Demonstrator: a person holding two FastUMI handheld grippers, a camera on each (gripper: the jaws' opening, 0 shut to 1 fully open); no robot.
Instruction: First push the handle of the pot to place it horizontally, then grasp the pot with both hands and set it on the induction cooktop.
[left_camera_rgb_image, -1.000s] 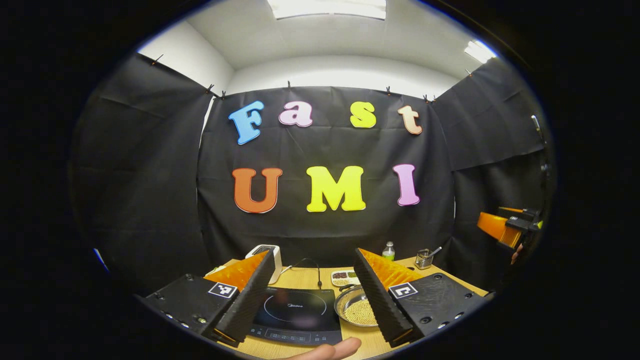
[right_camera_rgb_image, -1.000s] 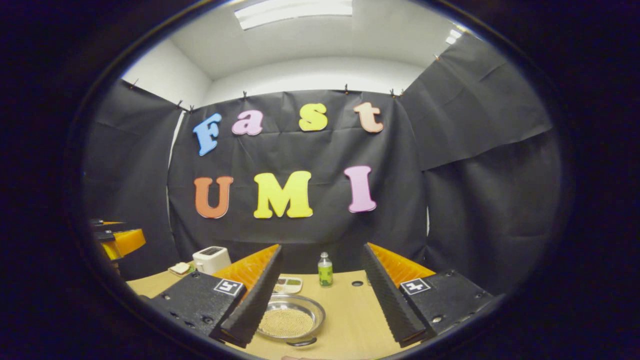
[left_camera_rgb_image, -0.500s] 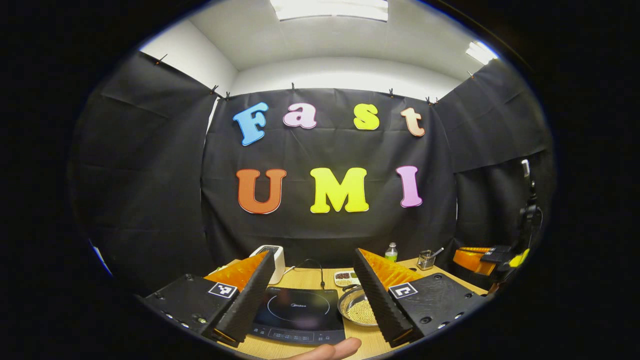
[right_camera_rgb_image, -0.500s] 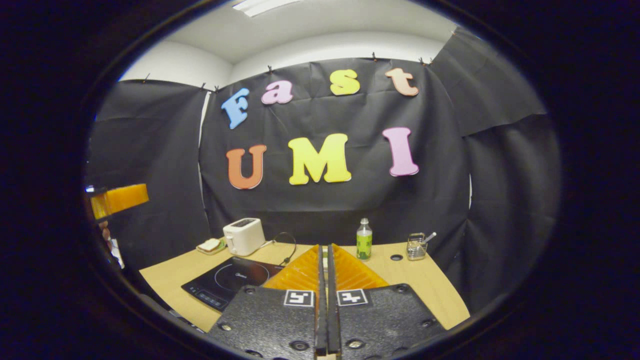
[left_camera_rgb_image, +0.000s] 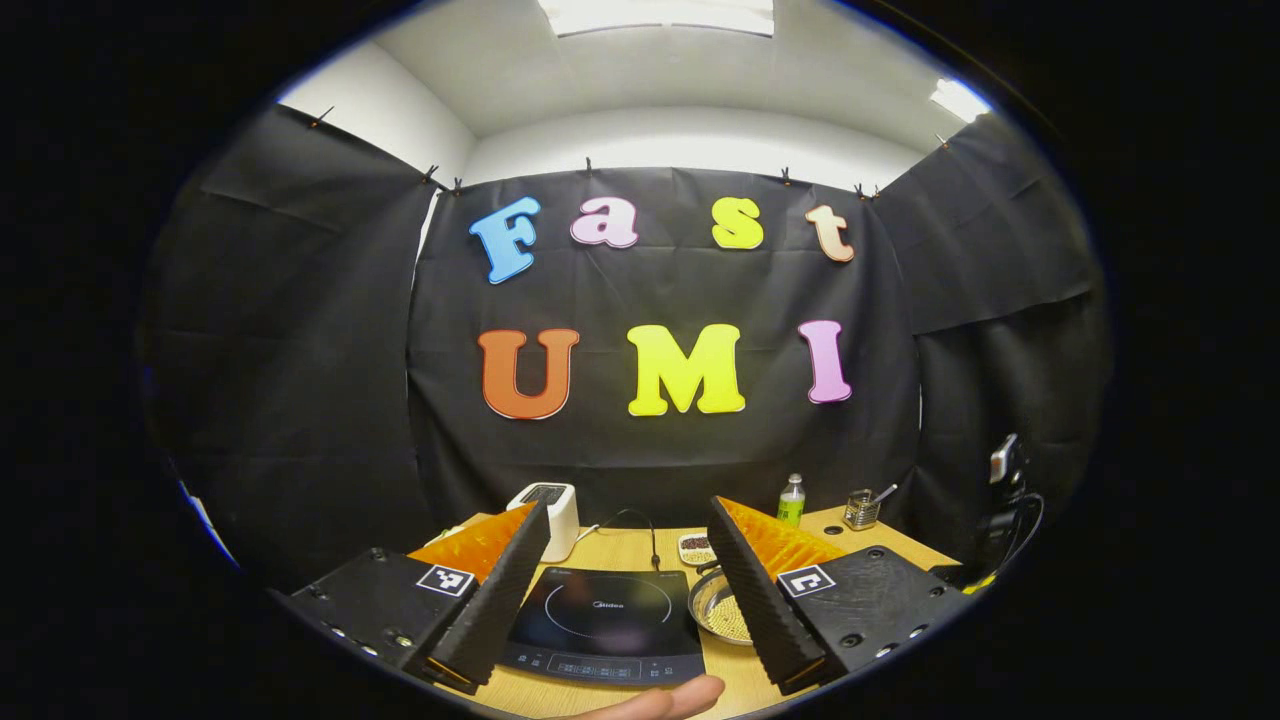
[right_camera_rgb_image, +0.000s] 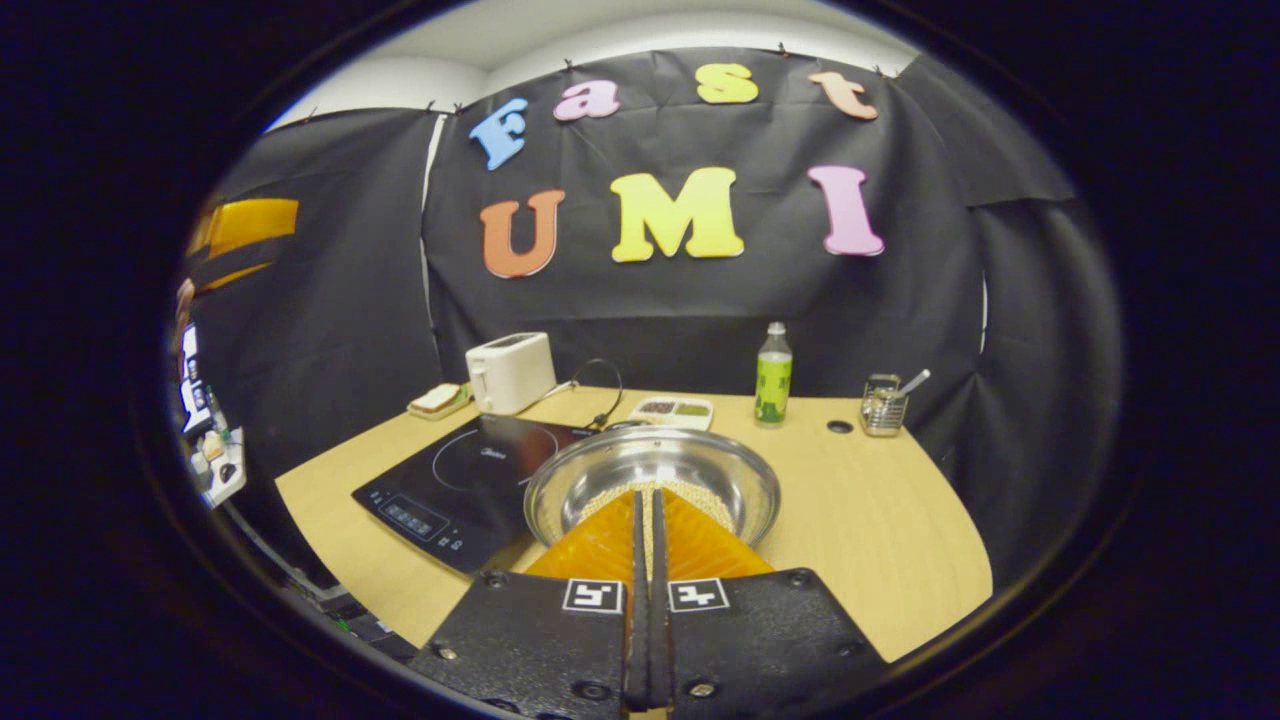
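Toaster (right_camera_rgb_image: 510, 371), green bottle (right_camera_rgb_image: 771, 374) on wooden table (right_camera_rgb_image: 880, 520).

Looks like a mock kitchen set up in a recording booth: black cloth walls (right_camera_rgb_image: 330, 280) clipped up around a light wooden bench (right_camera_rgb_image: 880, 520) with a black induction cooktop (right_camera_rgb_image: 450, 480), white toaster (right_camera_rgb_image: 510, 370) and green plastic bottle (right_camera_rgb_image: 772, 375).

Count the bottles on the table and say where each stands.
1. A green-labelled bottle stands upright at the back of the table, between the divided snack tray and the wire cup. Others could be hidden behind the right gripper.
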